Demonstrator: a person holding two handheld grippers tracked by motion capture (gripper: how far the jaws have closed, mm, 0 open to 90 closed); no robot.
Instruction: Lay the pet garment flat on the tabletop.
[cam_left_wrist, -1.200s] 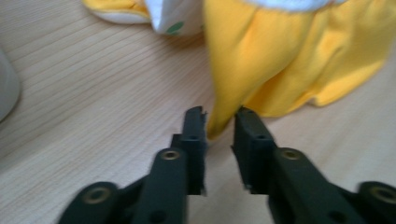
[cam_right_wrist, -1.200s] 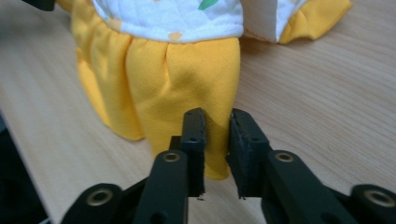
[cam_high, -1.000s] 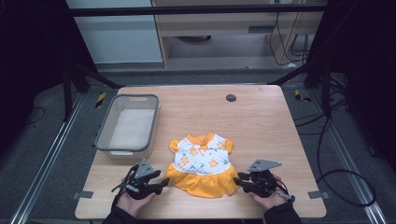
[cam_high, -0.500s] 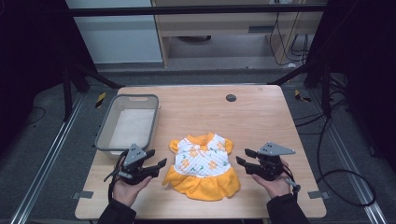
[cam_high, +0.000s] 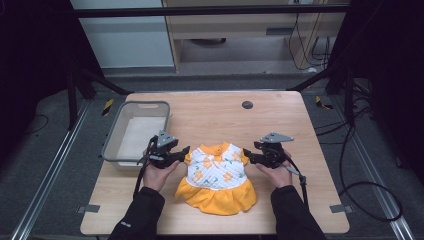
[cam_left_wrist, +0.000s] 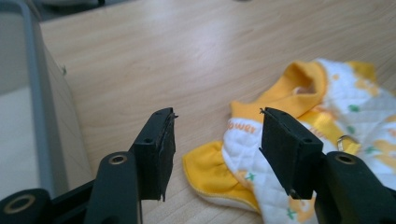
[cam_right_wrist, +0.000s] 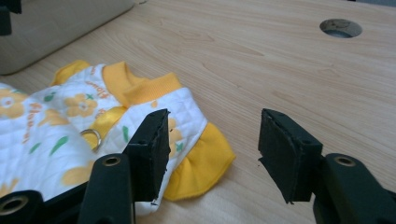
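The little dress (cam_high: 216, 177) lies flat on the desk (cam_high: 280, 120), spread face up with its orange collar toward the far side and the orange skirt toward me. Nothing of it is folded yet, so as I judge it the real work is all ahead.

My left tongs (cam_high: 186, 151) sit at the dress's left sleeve (cam_left_wrist: 205, 170), released, with the jaws standing wide. In the left gripper view that orange sleeve ruffle lies just beyond the gap between them, not yet pinched. My right tongs (cam_high: 248, 156) are likewise released, and the right sleeve (cam_right_wrist: 201, 163) lies by the near jaw, reaching partly into the gap.

So I hold nothing in either hand. I read this as the approach to a two-handed pinch at the sleeves. What is left: close on both sleeves, then lift or fold the dress. The grey bin (cam_high: 116, 145) stands near my left hand, touching nothing of the cloth; whether the dress belongs in it I cannot tell.
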